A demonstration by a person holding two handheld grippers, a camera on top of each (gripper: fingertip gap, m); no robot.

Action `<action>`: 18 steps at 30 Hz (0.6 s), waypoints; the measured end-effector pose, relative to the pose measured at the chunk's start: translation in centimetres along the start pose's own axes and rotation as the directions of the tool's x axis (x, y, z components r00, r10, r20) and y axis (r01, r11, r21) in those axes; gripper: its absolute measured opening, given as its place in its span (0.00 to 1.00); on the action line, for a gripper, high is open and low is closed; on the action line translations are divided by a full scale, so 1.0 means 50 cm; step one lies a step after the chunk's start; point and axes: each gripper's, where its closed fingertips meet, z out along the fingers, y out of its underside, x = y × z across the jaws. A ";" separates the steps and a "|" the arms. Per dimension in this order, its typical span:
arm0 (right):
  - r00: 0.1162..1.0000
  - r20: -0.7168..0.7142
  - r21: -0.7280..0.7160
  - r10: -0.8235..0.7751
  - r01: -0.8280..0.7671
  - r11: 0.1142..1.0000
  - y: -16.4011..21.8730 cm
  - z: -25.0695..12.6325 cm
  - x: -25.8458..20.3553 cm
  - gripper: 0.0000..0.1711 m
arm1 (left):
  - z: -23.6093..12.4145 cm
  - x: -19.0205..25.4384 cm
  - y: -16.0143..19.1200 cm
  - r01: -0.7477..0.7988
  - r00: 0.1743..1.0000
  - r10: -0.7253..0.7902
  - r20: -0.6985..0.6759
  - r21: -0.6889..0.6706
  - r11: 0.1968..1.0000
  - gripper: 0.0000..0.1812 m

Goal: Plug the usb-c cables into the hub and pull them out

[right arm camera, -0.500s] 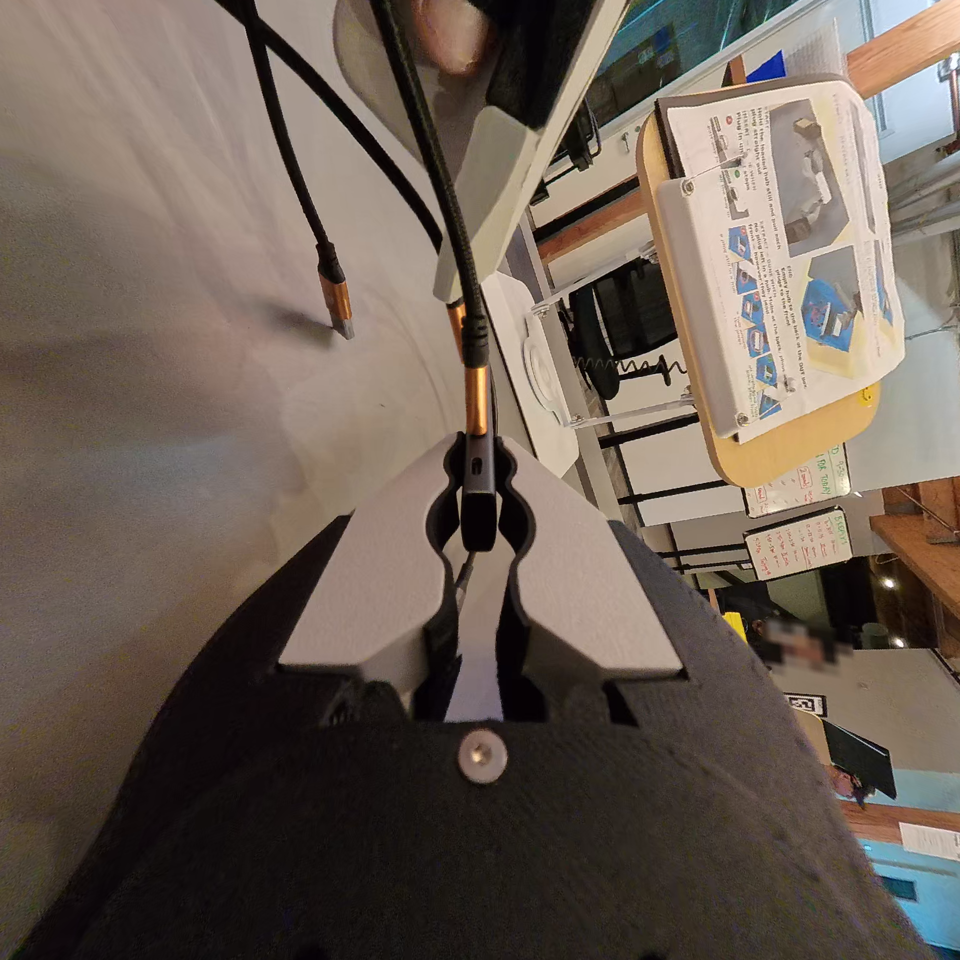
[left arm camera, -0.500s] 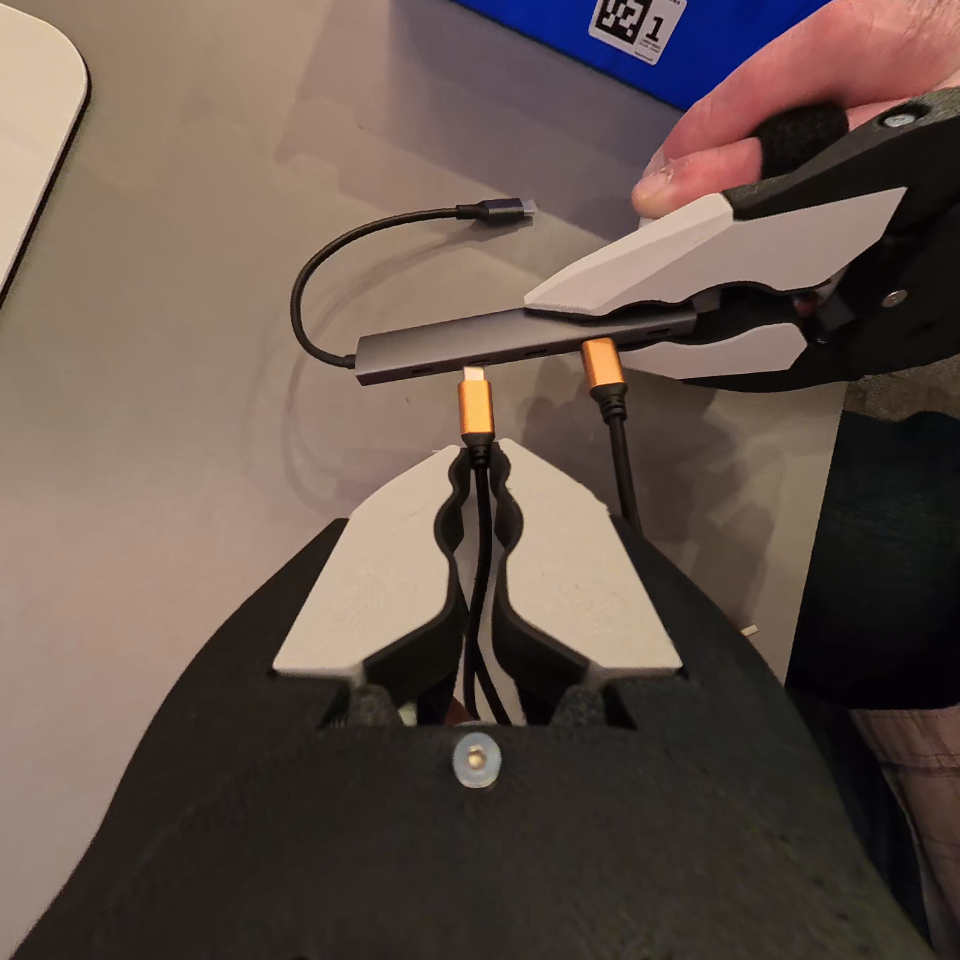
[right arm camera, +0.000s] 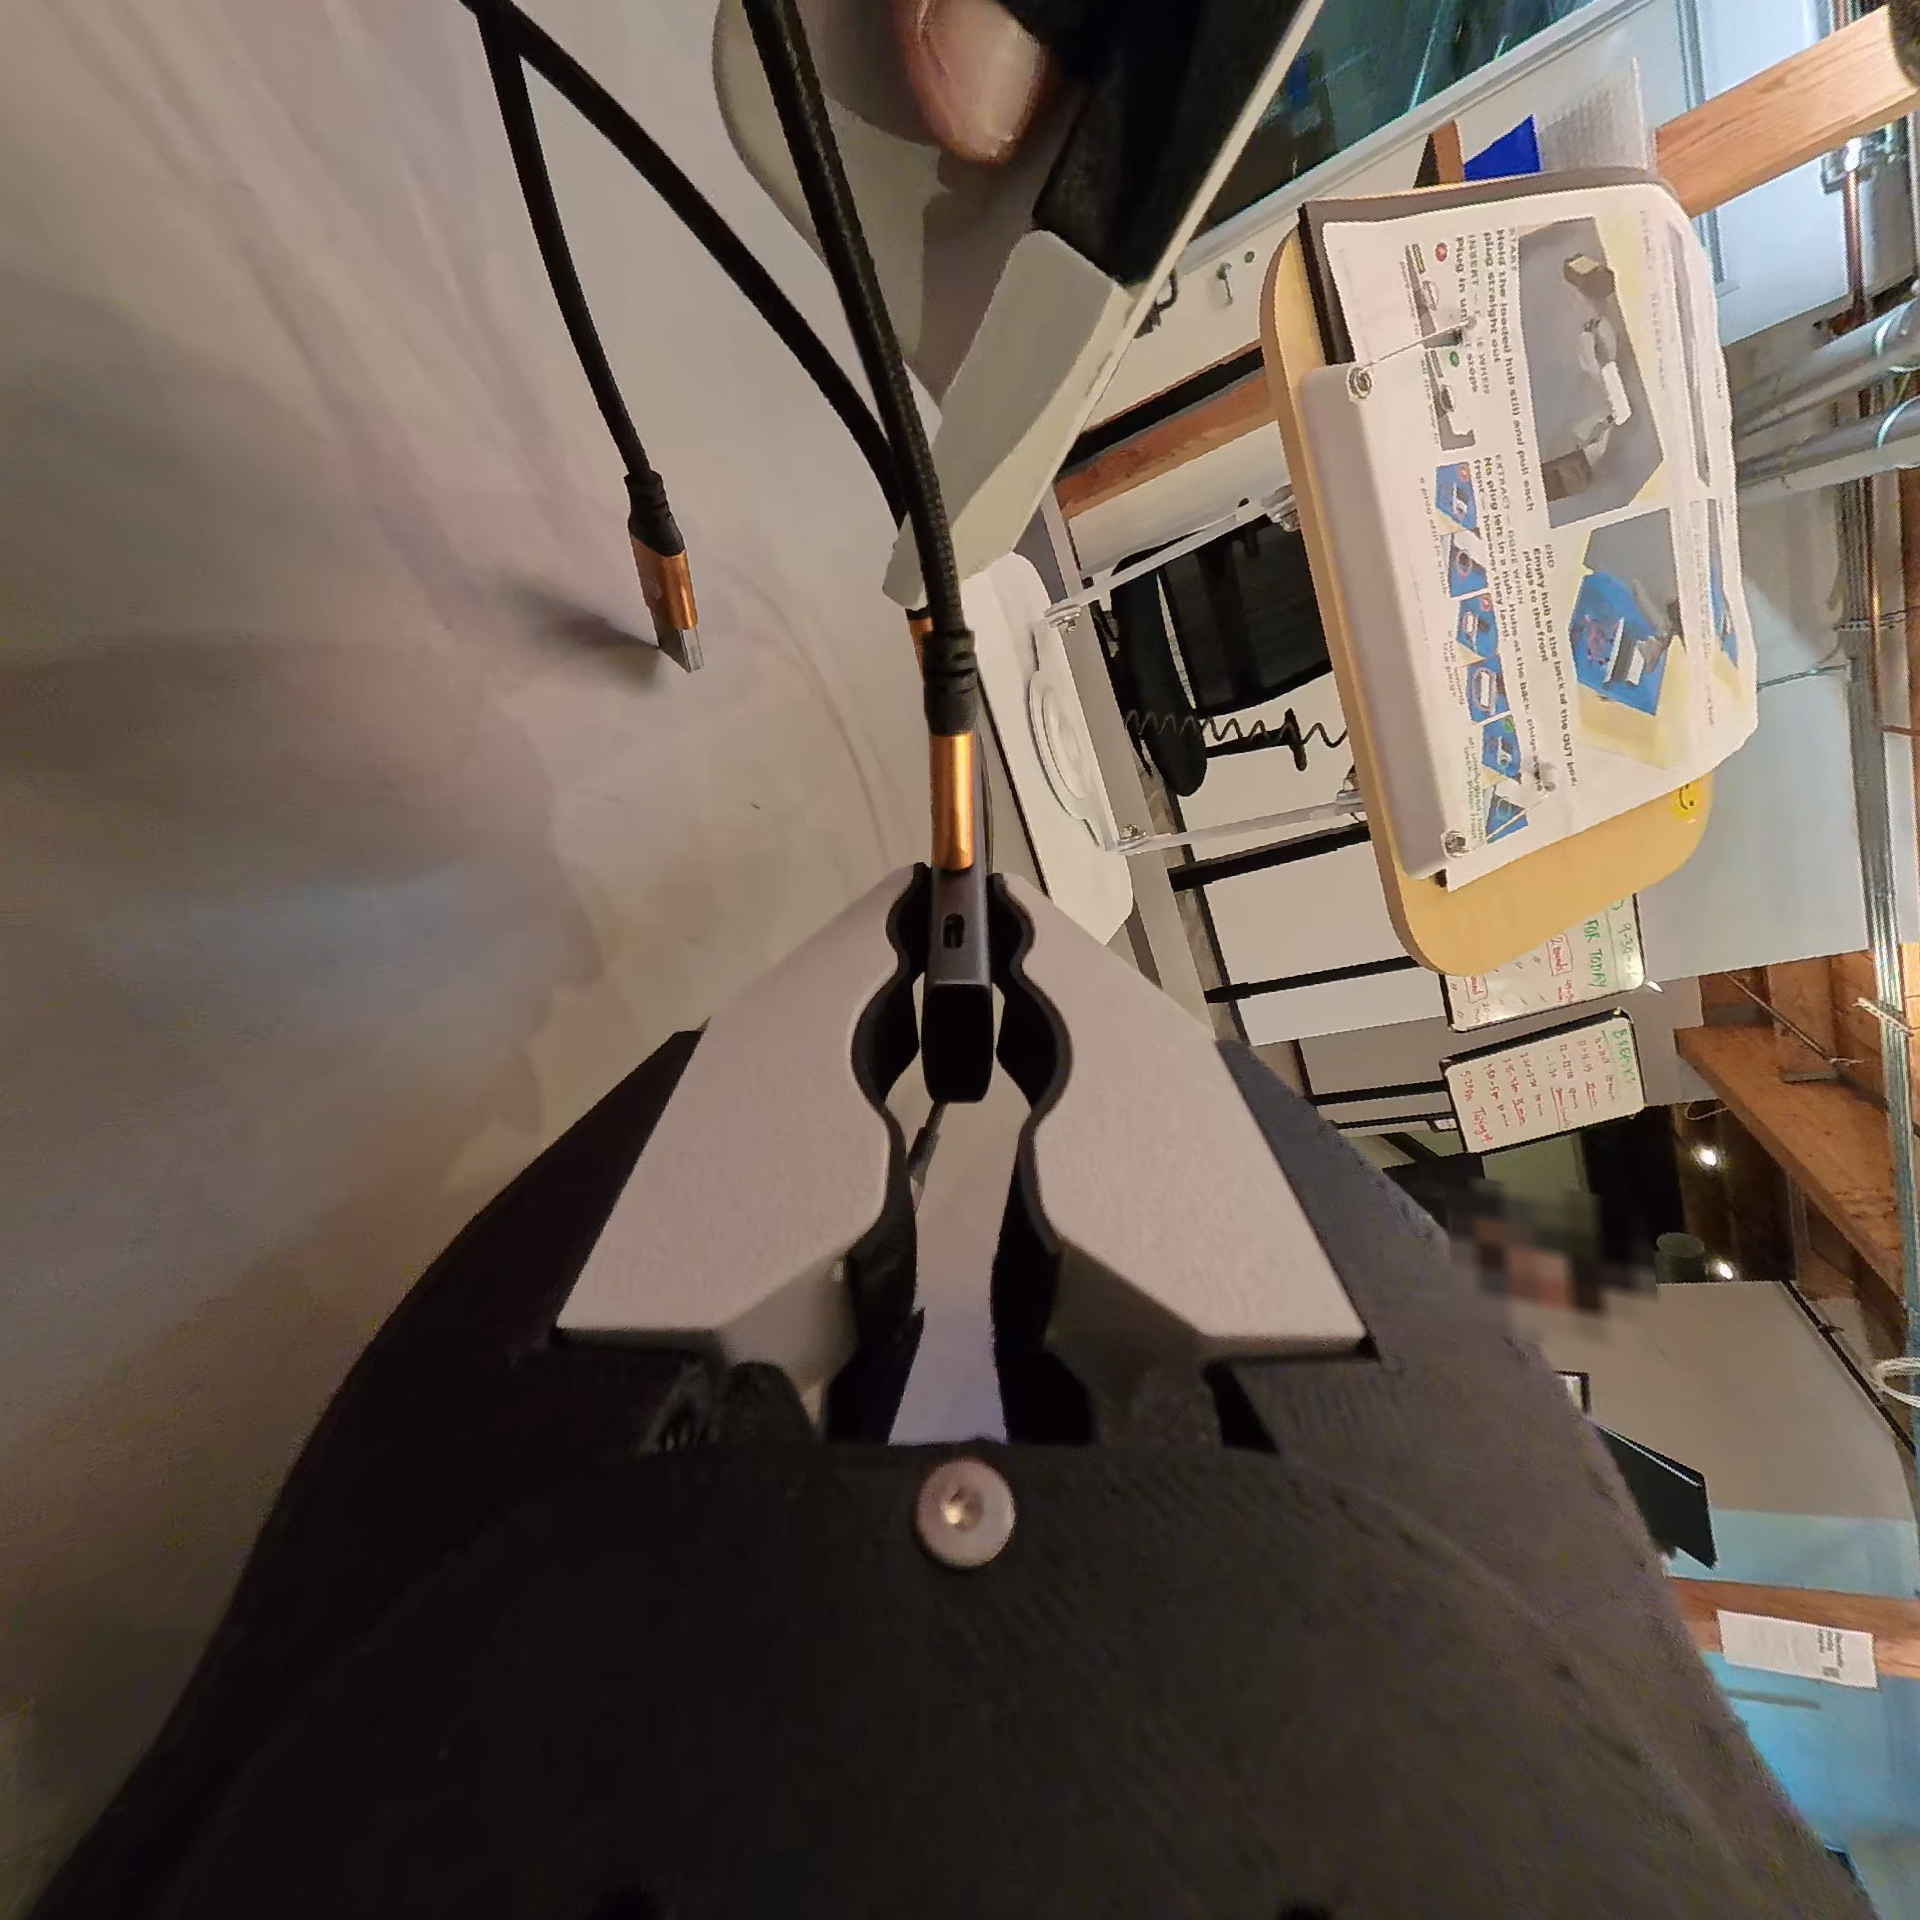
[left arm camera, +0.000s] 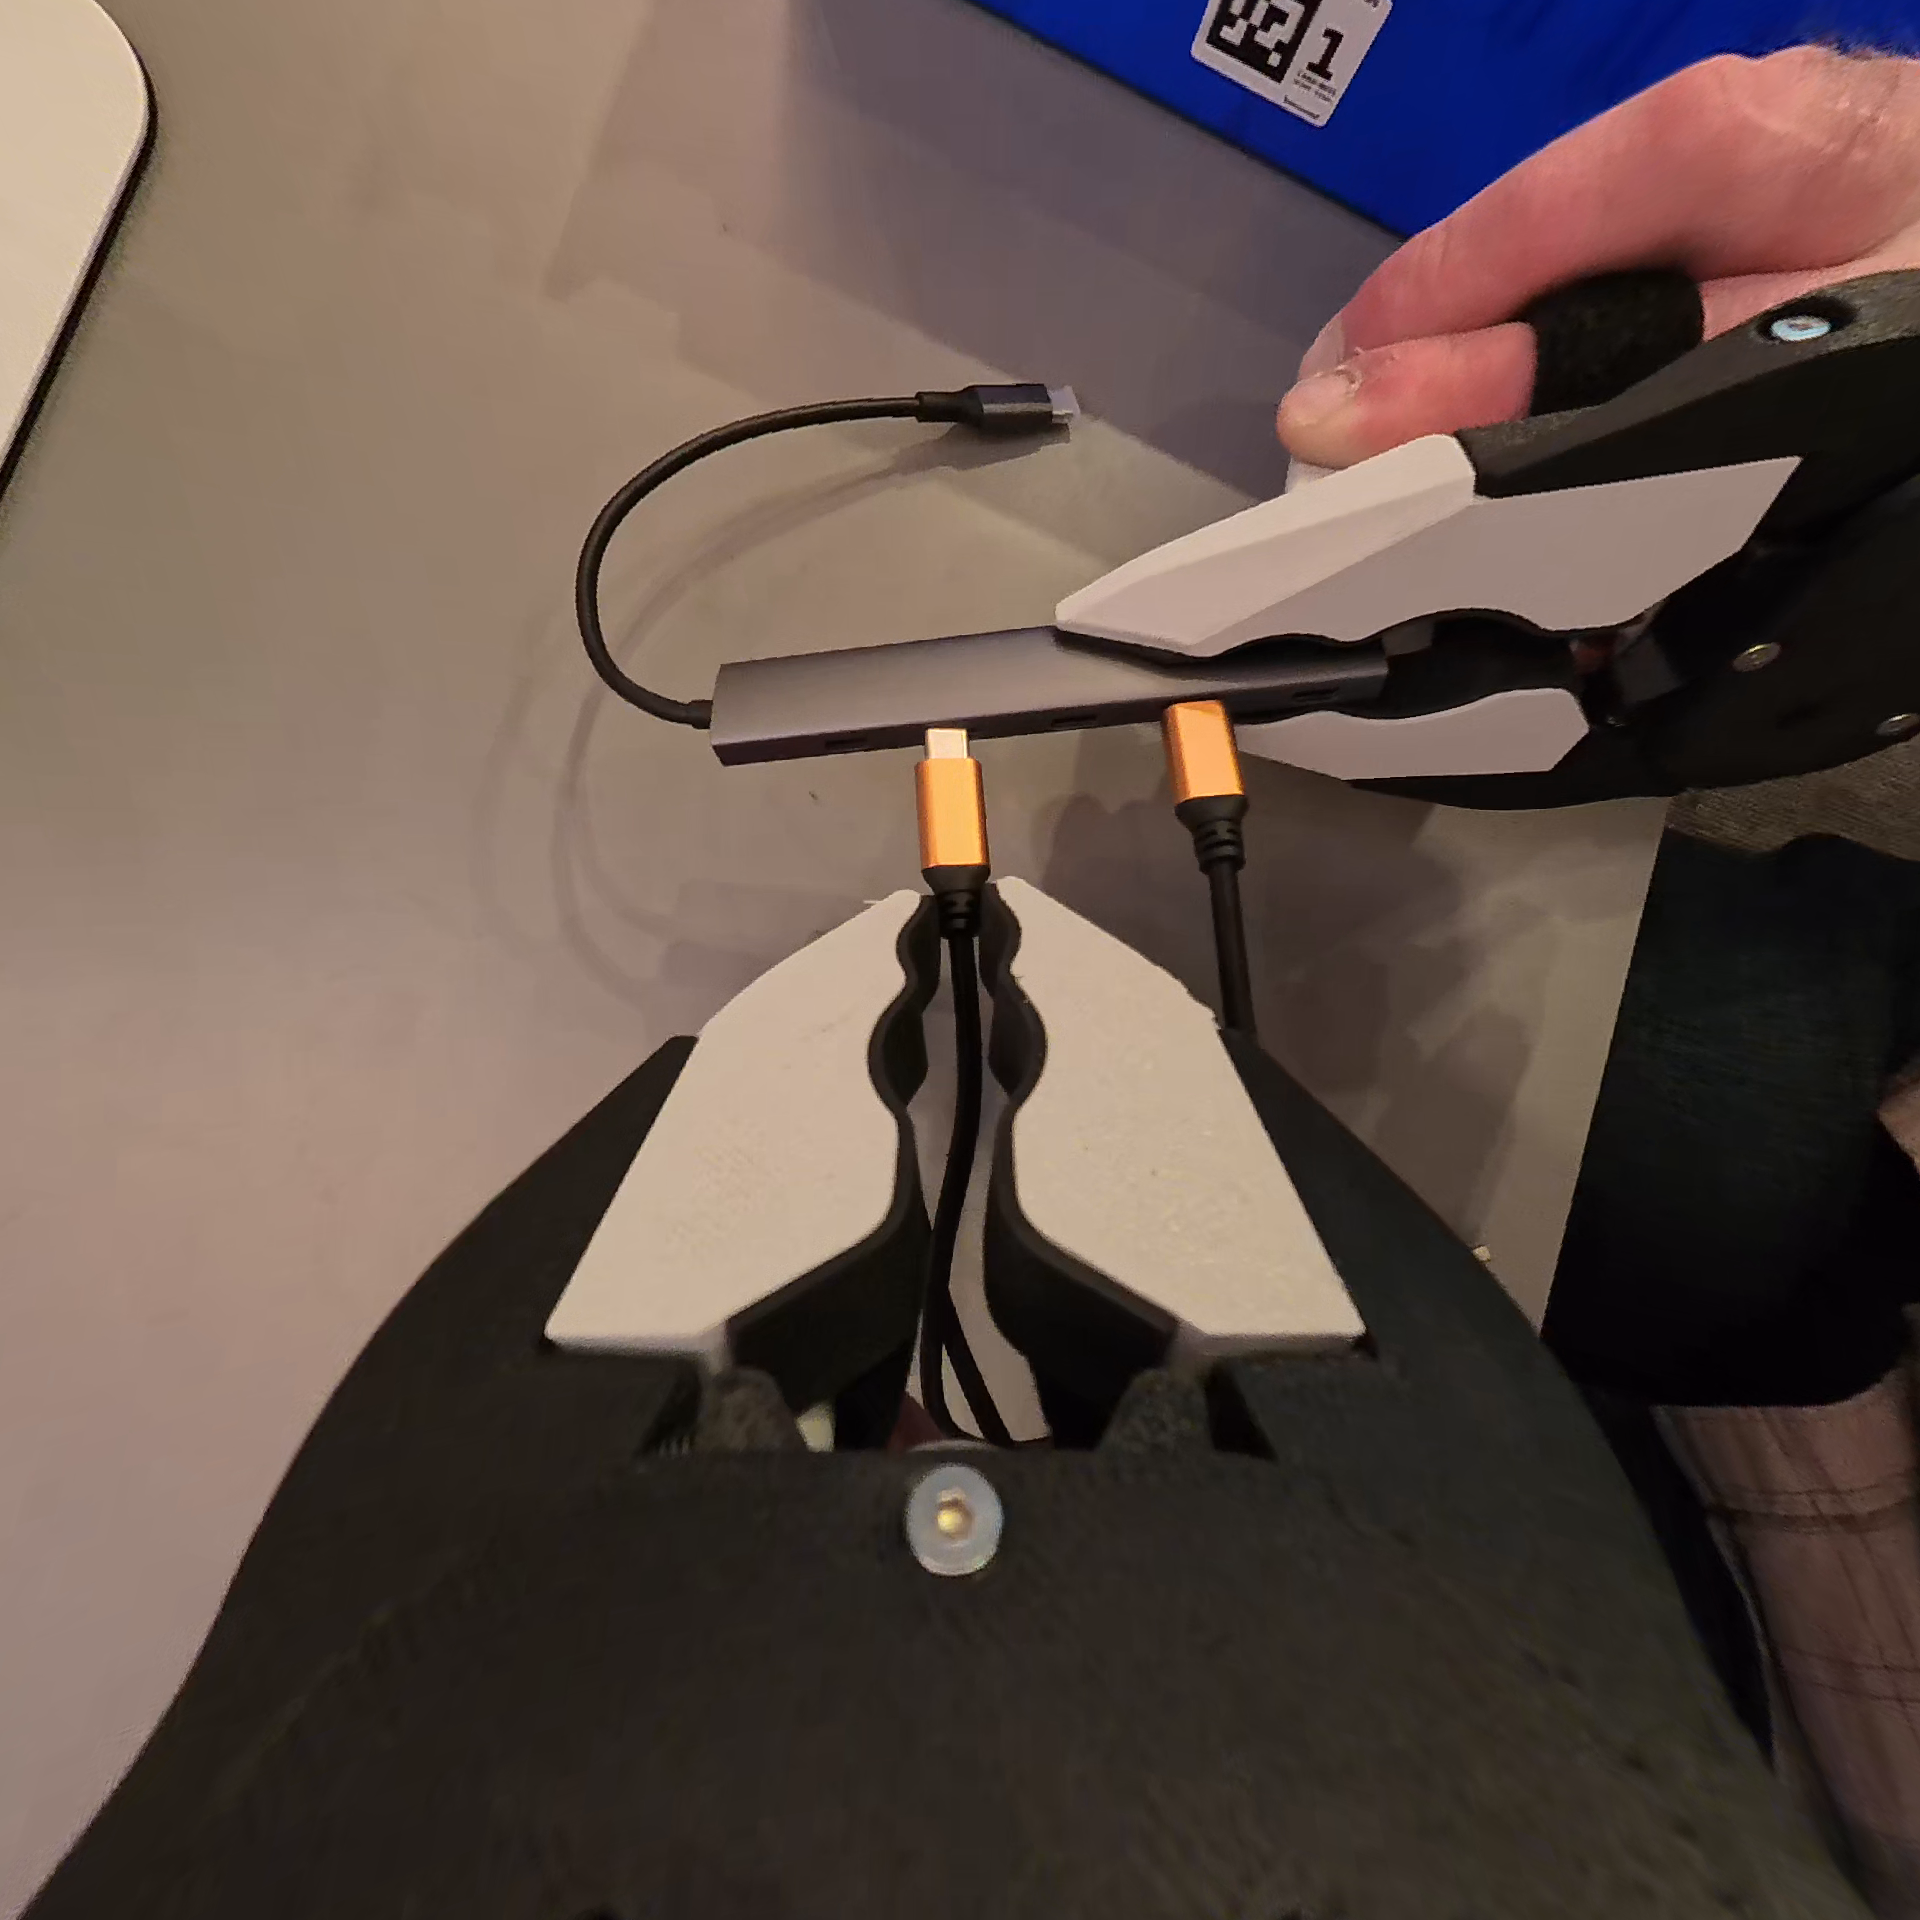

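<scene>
Since the half-sec-earlier shots barely differ, read this as mid-step: the orange plug [left arm camera: 951, 810] meets a port of the grey hub [left arm camera: 935, 686] with its silver tip still showing, about as much as before, so it's prob. only partly in. Can't tell if it's going in or coming out.

The left gripper [left arm camera: 961, 894] is closed narrow on that plug's cable just behind the collar. The 2nd orange plug [left arm camera: 1200, 764] sits fully seated, nearer the right gripper [right arm camera: 958, 904], which clamps the hub's end and holds it above the table [left arm camera: 364, 520]. The hub's own short lead [left arm camera: 997, 403] curls away, its grey plug free.

Left view only: both ports side-on and the tip gap. Right view only: the hub end-on in the finger notches, plus a 3rd loose plug [right arm camera: 665, 587] dangling near the tabletop, and an instruction board [right arm camera: 1507, 520] beyond.
</scene>
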 end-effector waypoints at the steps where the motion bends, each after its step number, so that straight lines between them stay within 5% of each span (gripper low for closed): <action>1: 1.000 -0.002 -0.002 -0.001 0.001 1.000 0.000 0.000 0.000 0.04 | 0.000 0.001 -0.001 0.004 1.000 -0.004 -0.005 0.001 1.000 0.04; 18: 1.000 -0.027 -0.003 -0.002 0.002 1.000 0.003 0.000 0.002 0.04 | 0.005 0.004 -0.001 0.006 1.000 -0.006 -0.007 -0.040 0.999 0.04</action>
